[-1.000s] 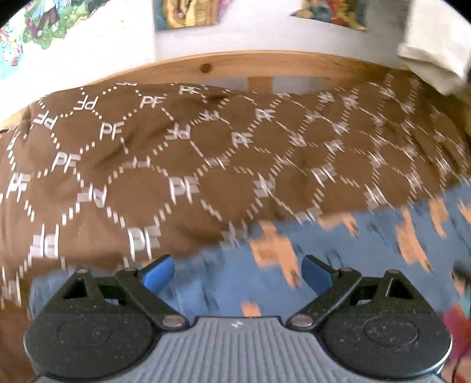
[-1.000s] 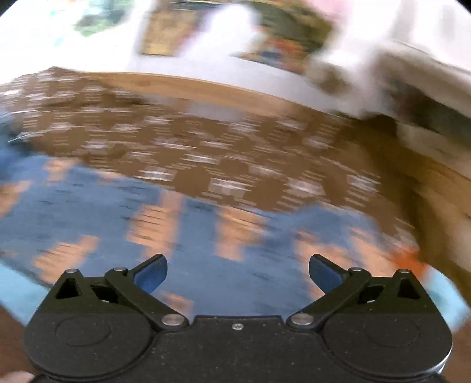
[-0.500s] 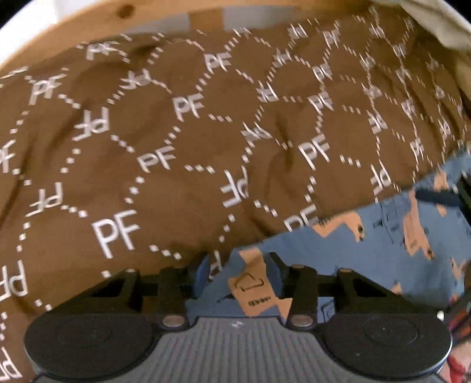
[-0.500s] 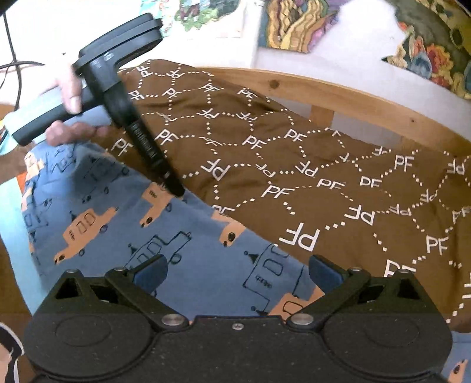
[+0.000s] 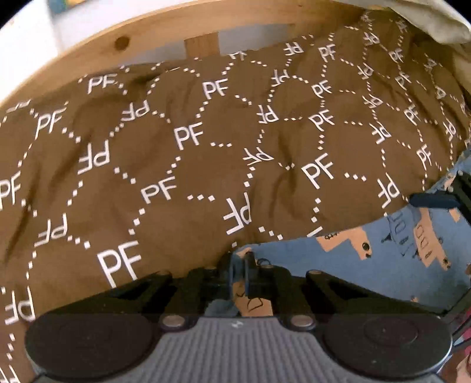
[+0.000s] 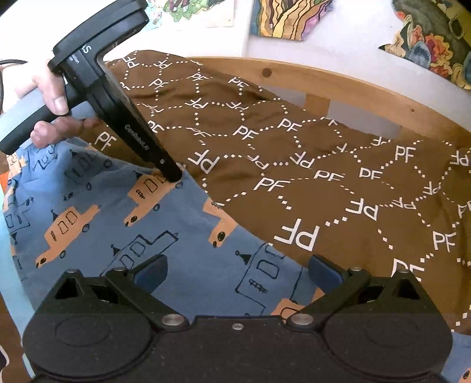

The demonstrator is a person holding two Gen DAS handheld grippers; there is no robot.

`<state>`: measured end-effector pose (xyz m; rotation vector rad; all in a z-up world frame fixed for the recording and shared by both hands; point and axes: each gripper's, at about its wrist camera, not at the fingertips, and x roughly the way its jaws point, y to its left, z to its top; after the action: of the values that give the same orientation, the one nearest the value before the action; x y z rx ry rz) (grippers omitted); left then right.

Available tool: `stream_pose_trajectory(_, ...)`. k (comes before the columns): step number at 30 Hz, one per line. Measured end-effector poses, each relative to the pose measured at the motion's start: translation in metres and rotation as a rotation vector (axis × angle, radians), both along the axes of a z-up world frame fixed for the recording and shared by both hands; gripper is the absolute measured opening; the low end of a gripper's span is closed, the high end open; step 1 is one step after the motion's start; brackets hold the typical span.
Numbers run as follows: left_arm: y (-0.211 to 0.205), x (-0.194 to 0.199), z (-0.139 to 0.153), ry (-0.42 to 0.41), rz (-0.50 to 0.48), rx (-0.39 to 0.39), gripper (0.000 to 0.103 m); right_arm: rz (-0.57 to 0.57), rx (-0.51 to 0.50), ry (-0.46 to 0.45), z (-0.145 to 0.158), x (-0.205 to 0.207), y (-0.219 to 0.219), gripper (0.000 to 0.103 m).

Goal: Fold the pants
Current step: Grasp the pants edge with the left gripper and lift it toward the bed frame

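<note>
Two views share one bed, and each shows something the other lacks. From the left wrist, the left tongs are pinched nearly shut on an edge of the pants, with a bit of blue cloth and an orange patch caught between the fingertips. Blue fabric runs away to the right over the brown blanket, which is printed with white "PF" letters and dotted hexagons. At the far right edge of this view a dark blue finger of the right tongs pokes in just above the pants. A wooden bed frame curves along the top, and a pale cloth sits in the upper right corner.

From the right wrist, the right tongs stand wide open, holding nothing, both fingers hovering over the pants near the edge where it meets the blanket. Only this view shows the whole left tool: a hand grips its handle at upper left, and its long black fingers slant down to a closed tip touching the far edge of the pants. It also shows the orange cars and outlined trucks printed on the fabric, the bed frame and colourful pictures on the white wall behind
</note>
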<state>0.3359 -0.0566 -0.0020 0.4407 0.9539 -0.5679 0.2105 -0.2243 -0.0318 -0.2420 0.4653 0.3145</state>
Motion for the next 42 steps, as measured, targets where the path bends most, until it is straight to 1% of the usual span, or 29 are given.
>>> stream_pose_trajectory(2, -0.005, 0.001, -0.009, -0.002, -0.013, 0.032, 0.009, -0.017, -0.038, 0.008, -0.006, 0.001, 0.004, 0.102)
stream_pose_trajectory(3, -0.006, 0.001, -0.012, 0.000, -0.011, 0.036, 0.012, -0.025, -0.077, 0.008, -0.010, 0.001, 0.008, 0.102)
stream_pose_trajectory(5, -0.004, 0.002, -0.009, 0.011, 0.009, 0.012, 0.012, -0.028, -0.135, -0.003, -0.015, 0.000, 0.015, 0.102)
stream_pose_trajectory(6, 0.001, 0.001, -0.006, 0.013, 0.019, -0.007, 0.014, -0.032, -0.146, -0.013, -0.014, -0.003, 0.017, 0.102)
stream_pose_trajectory(8, 0.011, -0.006, 0.003, -0.009, 0.037, -0.033, 0.019, -0.028, -0.125, -0.032, -0.009, -0.013, 0.019, 0.102)
stream_pose_trajectory(9, 0.016, -0.012, 0.007, -0.037, 0.051, -0.041, 0.033, -0.021, -0.107, -0.035, -0.007, -0.017, 0.020, 0.102)
stream_pose_trajectory(10, 0.022, -0.021, 0.012, -0.069, 0.070, -0.051, 0.051, -0.010, -0.081, -0.031, -0.006, -0.024, 0.022, 0.102)
stream_pose_trajectory(11, 0.029, -0.031, 0.016, -0.103, 0.093, -0.058, 0.056, 0.002, -0.062, -0.025, -0.006, -0.031, 0.024, 0.102)
stream_pose_trajectory(12, 0.036, -0.040, 0.018, -0.135, 0.117, -0.061, 0.058, 0.015, -0.052, -0.018, -0.007, -0.038, 0.028, 0.102)
stream_pose_trajectory(14, 0.056, -0.063, 0.021, -0.175, 0.154, -0.058, 0.058, 0.045, -0.064, 0.001, -0.012, -0.054, 0.039, 0.102)
stream_pose_trajectory(16, 0.080, -0.088, 0.020, -0.205, 0.210, -0.043, 0.057, 0.071, -0.113, -0.004, -0.020, -0.071, 0.051, 0.102)
stream_pose_trajectory(18, 0.107, -0.108, 0.019, -0.196, 0.248, -0.037, 0.057, 0.083, -0.159, -0.026, -0.026, -0.086, 0.060, 0.102)
stream_pose_trajectory(20, 0.131, -0.123, 0.015, -0.176, 0.253, -0.021, 0.057, 0.090, -0.170, -0.039, -0.032, -0.097, 0.063, 0.102)
stream_pose_trajectory(23, 0.148, -0.137, 0.003, -0.165, 0.216, 0.087, 0.057, 0.074, -0.122, 0.001, -0.040, -0.097, 0.055, 0.102)
stream_pose_trajectory(25, 0.152, -0.150, 0.004, -0.181, 0.185, 0.127, 0.057, 0.052, -0.040, 0.060, -0.040, -0.092, 0.045, 0.102)
stream_pose_trajectory(26, 0.152, -0.157, 0.009, -0.187, 0.184, 0.128, 0.057, 0.044, -0.018, 0.071, -0.038, -0.090, 0.042, 0.102)
stream_pose_trajectory(27, 0.152, -0.161, 0.015, -0.194, 0.187, 0.115, 0.061, 0.032, -0.011, 0.068, -0.036, -0.091, 0.040, 0.102)
stream_pose_trajectory(28, 0.152, -0.165, 0.021, -0.205, 0.191, 0.088, 0.069, 0.021, -0.019, 0.054, -0.034, -0.093, 0.039, 0.102)
stream_pose_trajectory(29, 0.154, -0.168, 0.028, -0.221, 0.193, 0.058, 0.072, 0.016, -0.028, 0.043, -0.033, -0.096, 0.038, 0.102)
stream_pose_trajectory(31, 0.155, -0.168, 0.035, -0.232, 0.196, 0.017, 0.073, 0.011, -0.037, 0.037, -0.032, -0.098, 0.037, 0.102)
stream_pose_trajectory(32, 0.156, -0.163, 0.035, -0.225, 0.210, 0.019, 0.072, 0.008, -0.036, 0.038, -0.032, -0.100, 0.036, 0.102)
stream_pose_trajectory(33, 0.157, -0.157, 0.035, -0.215, 0.227, 0.031, 0.068, 0.007, -0.033, 0.040, -0.032, -0.100, 0.036, 0.102)
stream_pose_trajectory(34, 0.159, -0.149, 0.033, -0.207, 0.257, 0.051, 0.061, 0.006, -0.031, 0.042, -0.032, -0.100, 0.035, 0.102)
stream_pose_trajectory(35, 0.161, -0.139, 0.030, -0.197, 0.291, 0.070, 0.056, 0.006, -0.031, 0.041, -0.032, -0.100, 0.035, 0.102)
stream_pose_trajectory(36, 0.162, -0.126, 0.025, -0.186, 0.312, 0.075, 0.047, 0.005, -0.032, 0.039, -0.032, -0.100, 0.035, 0.102)
stream_pose_trajectory(37, 0.166, -0.118, 0.024, -0.178, 0.329, 0.066, 0.045, 0.004, -0.034, 0.037, -0.033, -0.100, 0.035, 0.102)
stream_pose_trajectory(40, 0.177, -0.106, 0.030, -0.133, 0.378, -0.005, 0.044, -0.023, -0.036, 0.039, -0.036, -0.097, 0.032, 0.102)
stream_pose_trajectory(42, 0.180, -0.107, 0.033, -0.120, 0.394, -0.023, 0.045, -0.039, -0.003, 0.059, -0.037, -0.093, 0.025, 0.102)
